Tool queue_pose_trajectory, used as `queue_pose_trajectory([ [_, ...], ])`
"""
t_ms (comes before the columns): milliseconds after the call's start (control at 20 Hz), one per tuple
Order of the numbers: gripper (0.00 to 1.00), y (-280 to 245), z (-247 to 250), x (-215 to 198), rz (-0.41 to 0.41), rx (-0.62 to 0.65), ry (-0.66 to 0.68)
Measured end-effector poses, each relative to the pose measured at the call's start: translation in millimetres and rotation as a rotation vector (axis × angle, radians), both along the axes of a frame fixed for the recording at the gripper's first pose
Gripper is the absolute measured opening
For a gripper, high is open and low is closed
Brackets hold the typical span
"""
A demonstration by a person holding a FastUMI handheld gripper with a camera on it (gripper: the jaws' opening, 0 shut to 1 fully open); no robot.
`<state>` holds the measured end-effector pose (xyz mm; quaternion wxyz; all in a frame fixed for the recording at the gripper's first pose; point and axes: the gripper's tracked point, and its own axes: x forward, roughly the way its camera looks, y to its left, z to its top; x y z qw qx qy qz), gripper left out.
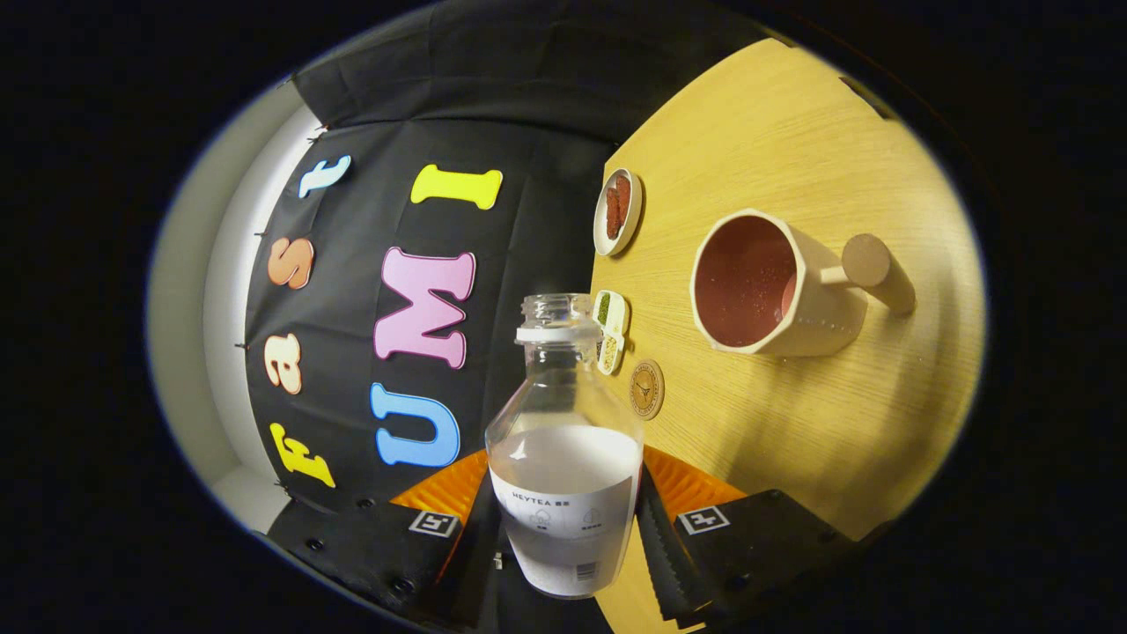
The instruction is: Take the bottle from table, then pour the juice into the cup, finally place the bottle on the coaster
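Gripper [563, 528] pinching the clear, uncapped plastic bottle [565, 458], tipping it beside the cream mug [775, 286]; pouring underway, round cork coaster [646, 389] waiting.

Round dish [617, 212] and divided snack dish [611, 331] along the table [792, 150] edge

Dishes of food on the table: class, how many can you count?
2. A round dish sits farthest away by the table edge; an oblong dish lies just past the bottle held between the gripper fingers. The bottle may hide others.
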<state>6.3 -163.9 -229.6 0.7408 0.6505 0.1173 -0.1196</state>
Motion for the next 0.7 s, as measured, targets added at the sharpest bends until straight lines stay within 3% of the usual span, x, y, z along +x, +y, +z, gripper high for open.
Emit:
queue_pose_trajectory([
  [300, 0.75, -13, -11, 0, -0.073, 0.129, 0.002],
  [700, 0.75, -11, -25, 5, -0.091, 0.216, 0.031],
])
